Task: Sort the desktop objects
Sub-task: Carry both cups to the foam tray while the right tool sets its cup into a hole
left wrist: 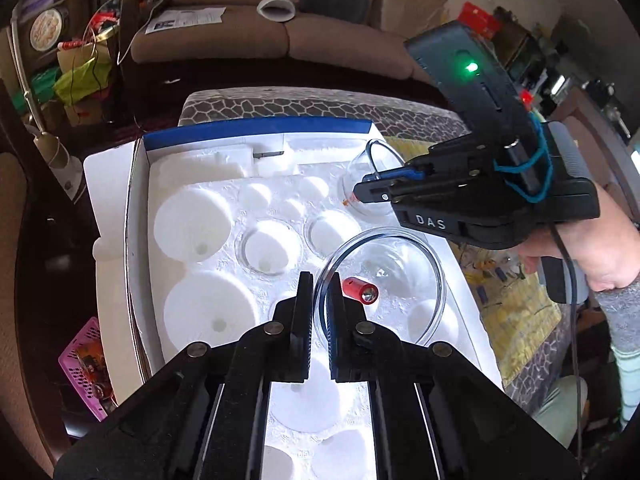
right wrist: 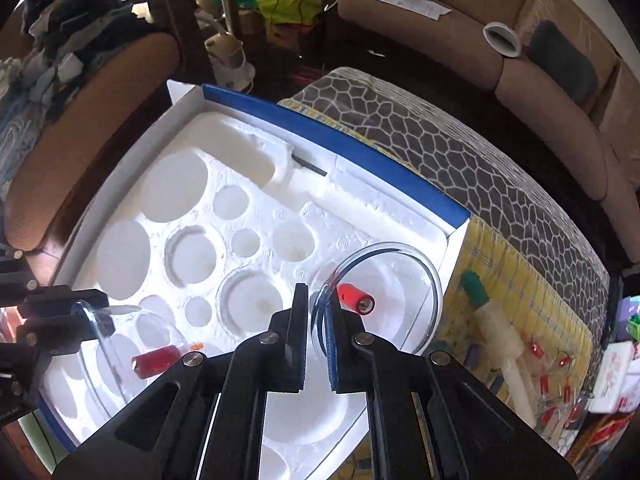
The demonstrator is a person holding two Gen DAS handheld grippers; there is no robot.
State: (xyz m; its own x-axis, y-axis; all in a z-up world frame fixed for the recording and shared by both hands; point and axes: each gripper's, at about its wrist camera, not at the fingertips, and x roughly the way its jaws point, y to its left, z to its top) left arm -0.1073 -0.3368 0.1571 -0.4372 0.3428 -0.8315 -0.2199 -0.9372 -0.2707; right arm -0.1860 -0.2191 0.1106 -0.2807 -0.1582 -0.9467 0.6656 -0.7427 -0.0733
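The left gripper [left wrist: 319, 292] is clenched on the rim of a clear glass bowl [left wrist: 424, 264] holding a red capacitor [left wrist: 360, 289] — the bowl hangs over the white foam tray [left wrist: 200, 216]. At two o'clock from it, the right gripper [left wrist: 362, 192] pinches the rim of a second glass bowl [right wrist: 424, 276] with its own red capacitor [right wrist: 356, 300] inside. More red parts [right wrist: 552, 376] lie at four o'clock on the yellow cloth [right wrist: 496, 280].

White foam tray [right wrist: 256, 240] in a blue-edged box [right wrist: 360, 148] fills mid-frame; clear glass dishes [left wrist: 400, 256] hold red cylinders [left wrist: 360, 290]. Black grippers [left wrist: 319, 300] frame the bottom. Upper right, a grey-and-white cell-patterned cover [right wrist: 480, 168]; brown sofa [left wrist: 320, 28] above.
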